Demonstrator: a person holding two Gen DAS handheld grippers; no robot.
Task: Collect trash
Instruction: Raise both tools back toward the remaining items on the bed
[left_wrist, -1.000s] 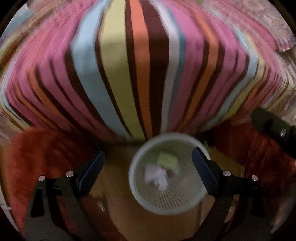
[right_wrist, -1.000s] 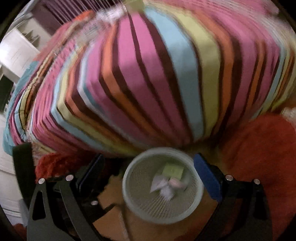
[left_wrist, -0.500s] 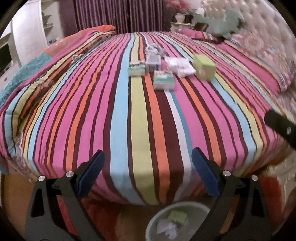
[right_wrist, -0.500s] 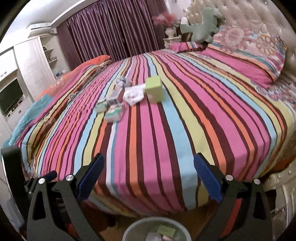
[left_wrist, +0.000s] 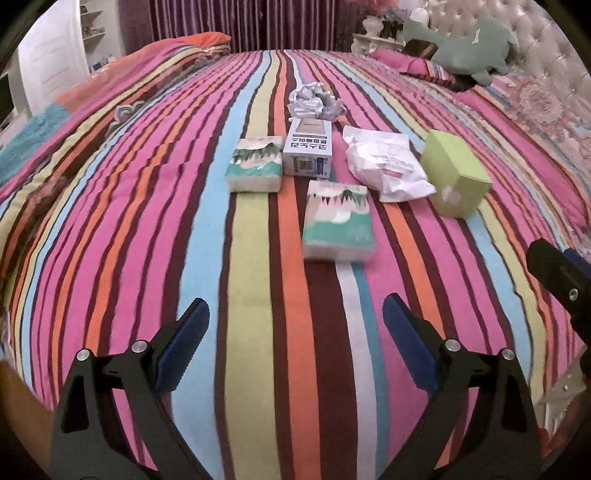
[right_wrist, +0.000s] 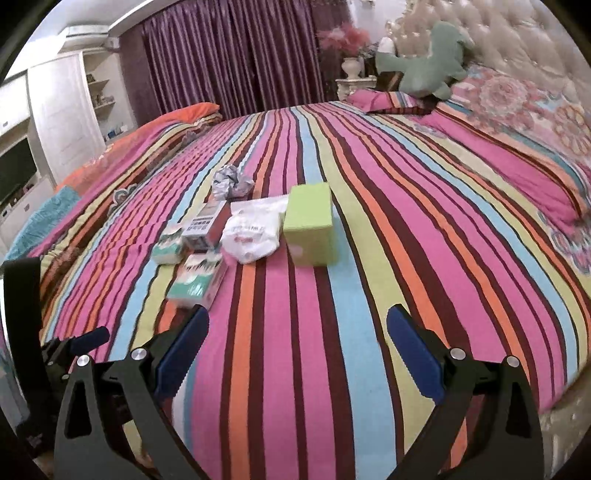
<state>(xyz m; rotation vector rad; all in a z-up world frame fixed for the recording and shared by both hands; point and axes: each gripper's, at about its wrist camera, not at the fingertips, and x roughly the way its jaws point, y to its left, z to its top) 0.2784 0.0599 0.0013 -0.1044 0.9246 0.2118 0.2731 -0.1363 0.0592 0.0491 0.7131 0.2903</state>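
Observation:
Trash lies in a cluster on the striped bedspread: a near tissue pack, a far tissue pack, a white and blue box, a crumpled silver wad, a white plastic bag and a green box. My left gripper is open and empty, short of the near pack. My right gripper is open and empty, short of the green box and the bag. The near pack lies by its left finger.
A green plush toy and patterned pillows lie by the tufted headboard at right. Purple curtains and white cabinets stand beyond the bed. The other gripper shows at the right edge of the left wrist view.
Both grippers have risen from over the floor bin and swung up over the bed. The bin has dropped out of view and the trash cluster has come closer. Jaws stay open.

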